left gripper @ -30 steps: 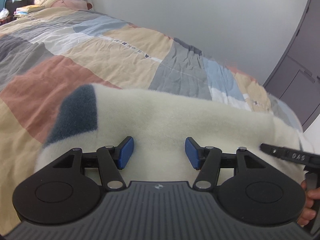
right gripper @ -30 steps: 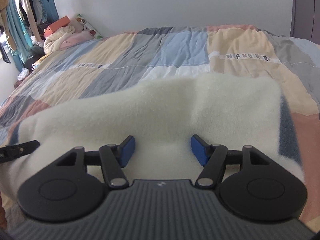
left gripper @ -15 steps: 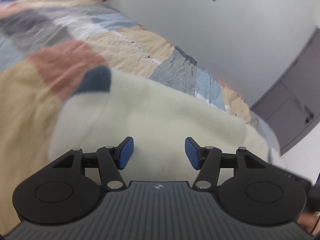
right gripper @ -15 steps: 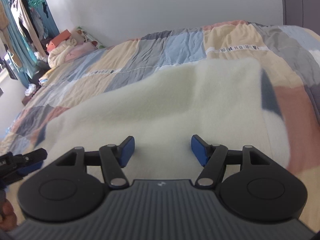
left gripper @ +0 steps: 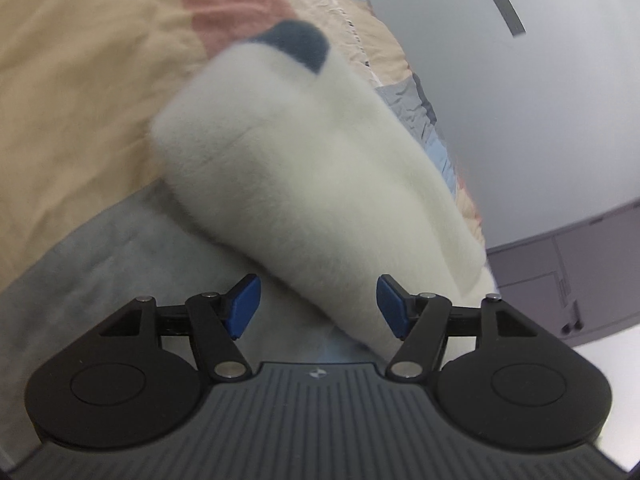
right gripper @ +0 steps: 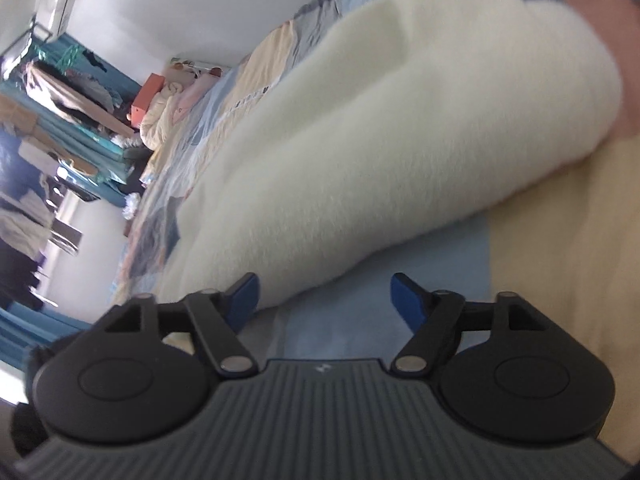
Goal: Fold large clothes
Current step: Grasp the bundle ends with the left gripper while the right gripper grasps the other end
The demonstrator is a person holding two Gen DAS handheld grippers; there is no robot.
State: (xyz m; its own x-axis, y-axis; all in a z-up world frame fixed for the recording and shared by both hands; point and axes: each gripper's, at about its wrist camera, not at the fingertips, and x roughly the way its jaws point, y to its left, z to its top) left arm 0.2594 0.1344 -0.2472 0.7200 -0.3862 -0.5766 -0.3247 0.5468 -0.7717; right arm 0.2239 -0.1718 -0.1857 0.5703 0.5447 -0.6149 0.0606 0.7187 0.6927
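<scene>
A thick cream fleece garment [left gripper: 304, 168] with a dark blue-grey patch [left gripper: 300, 42] lies folded on the patchwork bed cover [left gripper: 80, 80]. My left gripper [left gripper: 318, 306] is open and empty, with the garment's near edge between and just beyond its blue pads. In the right wrist view the same garment [right gripper: 380, 140] stretches across the bed, tilted in frame. My right gripper [right gripper: 326, 302] is open and empty, just in front of the garment's near edge, over a light blue patch of cover.
A grey wall [left gripper: 540, 100] and a dark grey wardrobe [left gripper: 580, 272] stand beyond the bed in the left view. In the right view, piled bedding and an orange box [right gripper: 160, 100] sit at the bed's far end, with hanging clothes [right gripper: 52, 92] beside.
Both grippers have pulled back off the garment and rolled sideways, staying open. The views are tilted and the garment's near edge lies in front of the pads instead of beneath them.
</scene>
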